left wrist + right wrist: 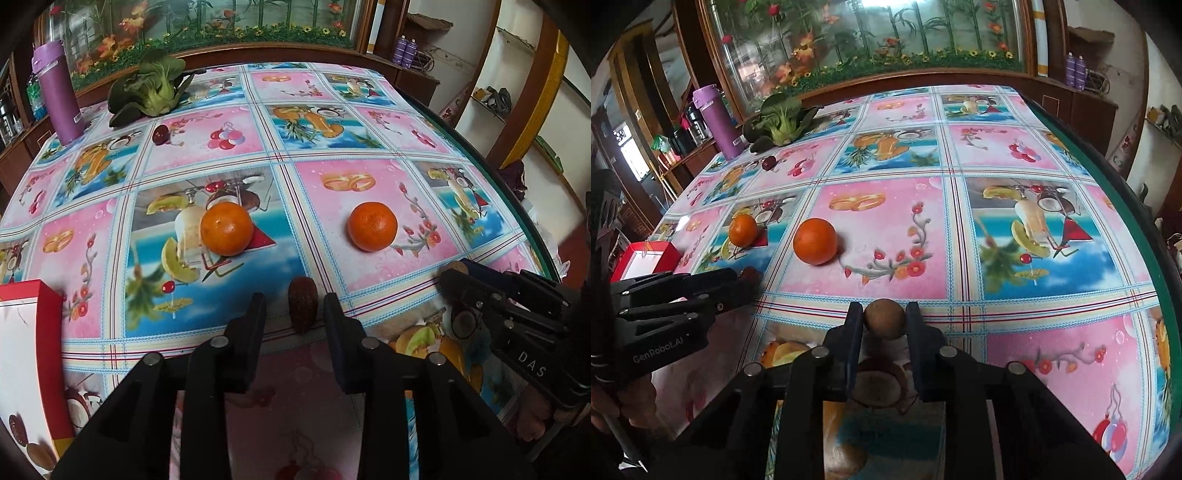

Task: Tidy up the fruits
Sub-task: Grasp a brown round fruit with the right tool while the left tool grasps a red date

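Two oranges [227, 229] [373, 226] lie apart on the patterned tablecloth, also seen as oranges [743, 229] [815, 241] in the right wrist view. A dark red date [303, 314] rests on the cloth between the fingers of my left gripper [295, 306], which is open with gaps on both sides. My right gripper [884, 319] is shut on a small round brown fruit [884, 314], both pads touching it. That gripper [452, 275] shows at the right of the left wrist view. The left gripper [746, 284] shows at the left of the right wrist view.
A red-and-white box [26, 354] [646, 258] stands at the table's left edge. A purple bottle [59, 92], a leafy green vegetable [151, 88] and a small dark red fruit [160, 134] sit at the far left. The green table rim [1137, 206] curves along the right.
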`<state>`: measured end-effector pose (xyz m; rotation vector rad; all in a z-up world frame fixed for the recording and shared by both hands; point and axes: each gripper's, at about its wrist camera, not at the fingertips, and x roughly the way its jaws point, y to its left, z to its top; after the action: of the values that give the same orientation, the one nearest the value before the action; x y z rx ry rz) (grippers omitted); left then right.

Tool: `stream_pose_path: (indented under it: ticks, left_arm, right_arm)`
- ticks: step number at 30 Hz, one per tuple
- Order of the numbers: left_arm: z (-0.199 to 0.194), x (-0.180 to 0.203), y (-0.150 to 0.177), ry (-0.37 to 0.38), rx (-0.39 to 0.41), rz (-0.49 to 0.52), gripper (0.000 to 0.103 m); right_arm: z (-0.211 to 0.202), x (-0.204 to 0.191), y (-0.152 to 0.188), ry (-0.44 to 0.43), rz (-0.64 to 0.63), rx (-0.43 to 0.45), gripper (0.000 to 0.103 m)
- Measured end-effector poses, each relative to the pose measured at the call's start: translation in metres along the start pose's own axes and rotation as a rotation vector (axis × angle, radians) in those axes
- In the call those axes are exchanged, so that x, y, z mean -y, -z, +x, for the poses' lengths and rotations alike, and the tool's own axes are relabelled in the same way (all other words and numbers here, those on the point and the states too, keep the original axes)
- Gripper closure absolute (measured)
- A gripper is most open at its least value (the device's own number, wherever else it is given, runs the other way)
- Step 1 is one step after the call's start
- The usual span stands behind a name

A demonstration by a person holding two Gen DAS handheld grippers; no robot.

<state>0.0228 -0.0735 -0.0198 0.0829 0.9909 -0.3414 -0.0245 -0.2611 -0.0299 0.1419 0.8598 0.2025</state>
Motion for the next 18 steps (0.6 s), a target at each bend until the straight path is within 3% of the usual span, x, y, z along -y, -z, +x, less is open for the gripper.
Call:
stream_pose_path:
  ticks: [5, 8, 18]
  left_arm:
    - [0.003, 0.005, -0.002, -0.008, 0.011, 0.019, 0.068]
    - [0.003, 0.011, 0.000, -0.007, 0.014, 0.049, 0.086]
    - [-0.023, 0.003, 0.011, -0.012, 0.039, 0.020, 0.086]
  right_arm:
    - [0.000, -0.002, 0.001, 0.012, -0.015, 0.007, 0.081]
    - [-0.001, -0.001, 0.001, 0.009, -0.009, 0.009, 0.081]
    - [-0.013, -0.012, 0.002, -0.023, -0.005, 0.050, 0.081]
